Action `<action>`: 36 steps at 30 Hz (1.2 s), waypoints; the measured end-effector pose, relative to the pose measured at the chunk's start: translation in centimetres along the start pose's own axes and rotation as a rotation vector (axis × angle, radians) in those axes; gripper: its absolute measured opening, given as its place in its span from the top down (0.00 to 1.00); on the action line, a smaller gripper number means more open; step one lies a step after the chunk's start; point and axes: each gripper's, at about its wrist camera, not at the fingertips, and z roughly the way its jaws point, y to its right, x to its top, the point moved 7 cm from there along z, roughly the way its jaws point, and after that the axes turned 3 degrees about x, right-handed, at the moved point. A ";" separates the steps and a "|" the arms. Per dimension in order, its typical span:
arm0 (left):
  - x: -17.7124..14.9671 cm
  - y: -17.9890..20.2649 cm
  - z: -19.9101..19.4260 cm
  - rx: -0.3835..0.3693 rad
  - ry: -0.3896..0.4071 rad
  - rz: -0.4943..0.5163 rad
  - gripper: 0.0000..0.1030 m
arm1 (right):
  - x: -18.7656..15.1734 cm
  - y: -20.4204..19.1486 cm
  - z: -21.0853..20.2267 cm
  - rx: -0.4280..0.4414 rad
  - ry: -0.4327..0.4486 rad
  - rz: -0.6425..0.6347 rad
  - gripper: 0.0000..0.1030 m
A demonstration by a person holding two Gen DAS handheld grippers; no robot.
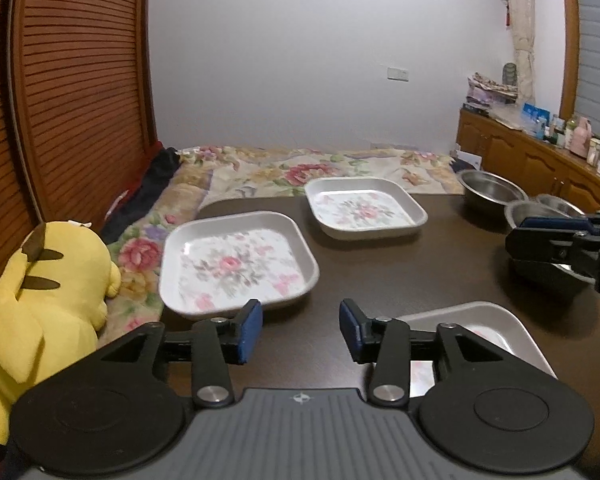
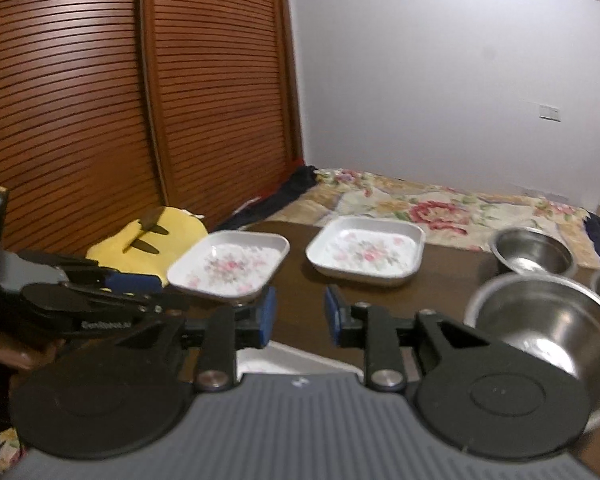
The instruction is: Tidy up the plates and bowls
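My left gripper [image 1: 300, 330] hangs with jaws apart and empty; the near floral plate [image 1: 236, 264] lies just beyond its left pad. My right gripper [image 2: 300, 316] is likewise spread, a steel bowl [image 2: 540, 320] beside its right finger.

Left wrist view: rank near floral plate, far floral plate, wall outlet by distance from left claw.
1. Square white floral plate, just ahead-left of the left claw.
2. Second square floral plate, farther back, centre-right.
3. White wall outlet, back wall.
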 end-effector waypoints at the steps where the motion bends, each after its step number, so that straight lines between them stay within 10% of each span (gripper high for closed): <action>1: 0.3 -0.4 0.3 0.004 0.001 -0.003 0.50 | 0.5 -0.2 0.5 0.009 -0.002 -0.007 0.64; 16: 3.3 -7.9 5.4 0.050 -0.015 -0.044 0.30 | 2.9 -1.1 9.6 0.092 -0.115 0.009 0.58; 36: 1.7 -13.0 12.0 0.004 -0.084 -0.165 0.53 | 1.0 -1.6 17.4 0.121 -0.294 0.027 0.59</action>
